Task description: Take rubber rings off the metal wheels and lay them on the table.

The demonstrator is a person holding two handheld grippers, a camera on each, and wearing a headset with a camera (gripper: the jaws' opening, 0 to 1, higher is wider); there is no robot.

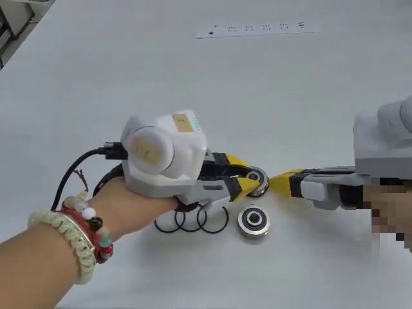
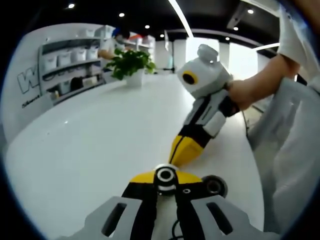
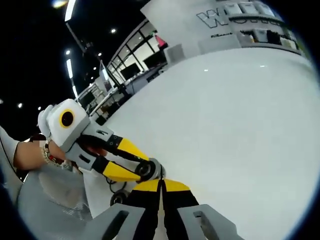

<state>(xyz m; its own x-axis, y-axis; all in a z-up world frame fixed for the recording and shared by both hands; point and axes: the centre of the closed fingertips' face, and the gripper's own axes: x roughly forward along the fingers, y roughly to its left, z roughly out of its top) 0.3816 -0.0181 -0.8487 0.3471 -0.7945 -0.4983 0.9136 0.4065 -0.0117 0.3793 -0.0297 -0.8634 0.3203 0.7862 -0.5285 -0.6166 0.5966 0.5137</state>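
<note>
My left gripper (image 1: 250, 181) is shut on a metal wheel (image 1: 259, 178) and holds it just above the white table; in the left gripper view the wheel (image 2: 165, 175) sits between the yellow tips. My right gripper (image 1: 278, 183) comes in from the right, jaws shut, tips against that wheel's rim; I cannot tell whether they pinch a ring. A second metal wheel (image 1: 253, 219) lies flat on the table below them. Three black rubber rings (image 1: 192, 220) lie in a row under the left gripper.
A white power strip (image 1: 257, 28) lies at the table's far edge. The white table (image 1: 193, 77) stretches wide beyond the grippers. Shelves and a potted plant (image 2: 131, 62) stand far off in the left gripper view.
</note>
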